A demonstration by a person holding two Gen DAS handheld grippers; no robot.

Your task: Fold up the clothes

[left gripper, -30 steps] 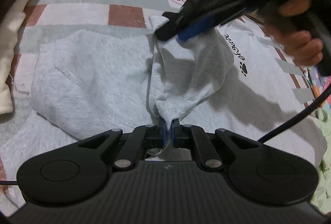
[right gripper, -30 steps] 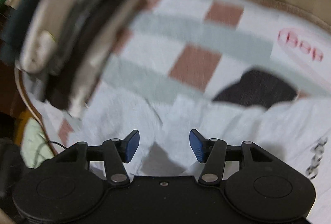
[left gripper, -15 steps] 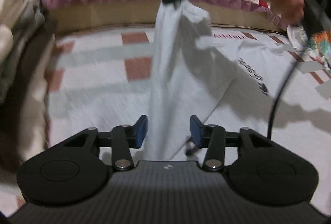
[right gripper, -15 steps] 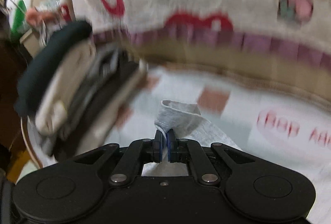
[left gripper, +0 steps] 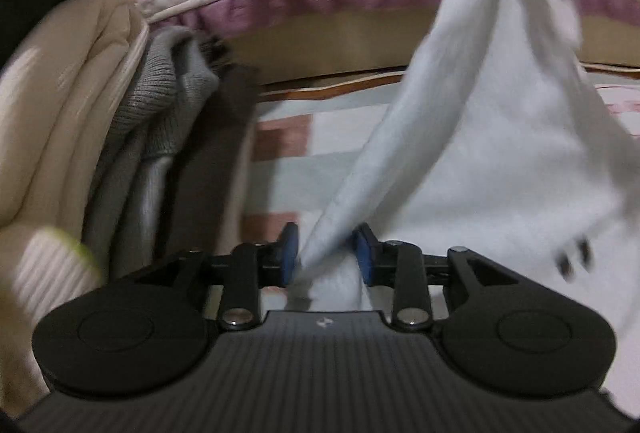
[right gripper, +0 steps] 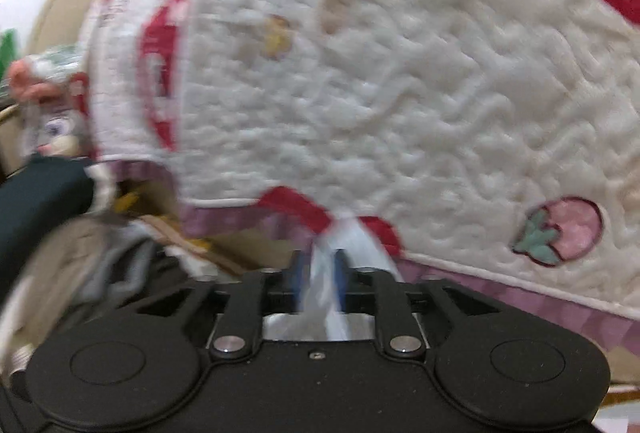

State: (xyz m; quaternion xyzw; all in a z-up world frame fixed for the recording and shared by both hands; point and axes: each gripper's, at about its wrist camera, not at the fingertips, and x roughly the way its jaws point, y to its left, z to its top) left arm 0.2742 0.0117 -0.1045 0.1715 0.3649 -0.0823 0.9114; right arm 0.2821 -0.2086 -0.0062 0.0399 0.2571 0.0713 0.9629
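Note:
A light grey sweatshirt (left gripper: pixel 500 161) hangs lifted off the checked sheet (left gripper: pixel 288 169), stretched up toward the top right of the left wrist view. One hanging fold runs down between the blue pads of my left gripper (left gripper: pixel 325 253), whose jaws stand apart around it. In the right wrist view my right gripper (right gripper: pixel 319 273) is raised high and shut on a bunched edge of the sweatshirt (right gripper: pixel 324 297). Both views are motion-blurred.
A pile of folded clothes (left gripper: pixel 80 153) in cream, grey knit and dark green stands close on the left. A quilted white cover (right gripper: pixel 400 73) with red shapes and a strawberry patch rises behind the bed. A tan bed edge (left gripper: pixel 340 45) runs under it.
My left gripper let go of the sweatshirt and opened; its jaws now stand narrower around a hanging fold. My right gripper shut on the sweatshirt's edge and lifted it high.

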